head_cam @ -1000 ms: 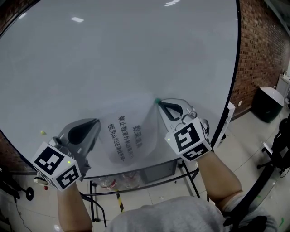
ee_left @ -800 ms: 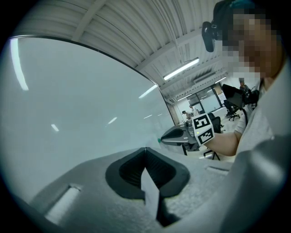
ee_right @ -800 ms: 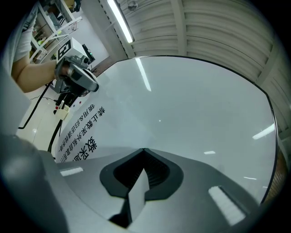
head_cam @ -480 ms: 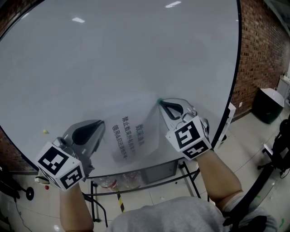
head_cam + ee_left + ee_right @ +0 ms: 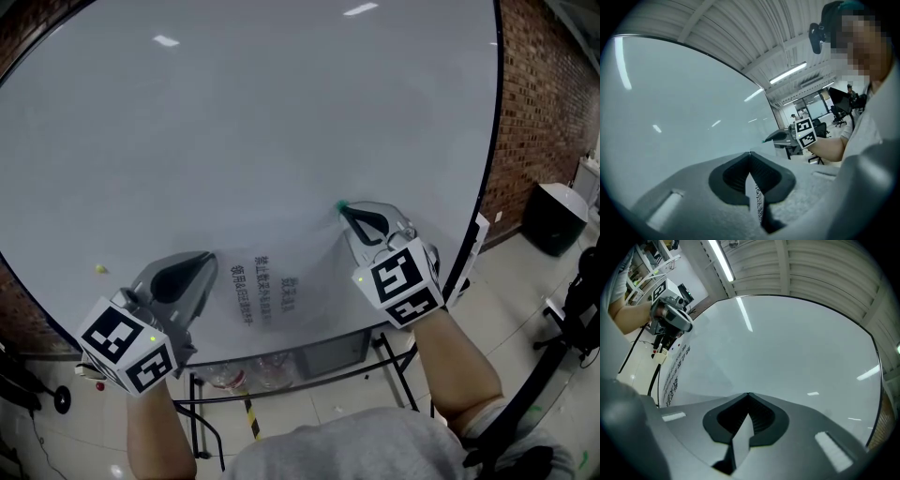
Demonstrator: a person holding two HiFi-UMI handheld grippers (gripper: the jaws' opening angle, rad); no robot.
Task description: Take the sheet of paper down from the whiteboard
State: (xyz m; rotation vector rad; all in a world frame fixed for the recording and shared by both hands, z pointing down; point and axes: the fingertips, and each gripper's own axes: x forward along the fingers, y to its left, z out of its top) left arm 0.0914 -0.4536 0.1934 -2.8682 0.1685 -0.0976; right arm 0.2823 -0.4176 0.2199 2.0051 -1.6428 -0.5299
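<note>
whiteboard (image 5: 281, 112), printed paper sheet (image 5: 277, 277) against it

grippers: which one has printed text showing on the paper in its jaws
The left gripper: the paper pinched in its jaws shows black print. The right gripper also pinches the paper, but the strip in its jaws is blank.

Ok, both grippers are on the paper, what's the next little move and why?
Probably draw both back from the whiteboard together: the left gripper and right gripper each pinch an edge of the sheet of paper, so an even pull should avoid tearing it.
</note>
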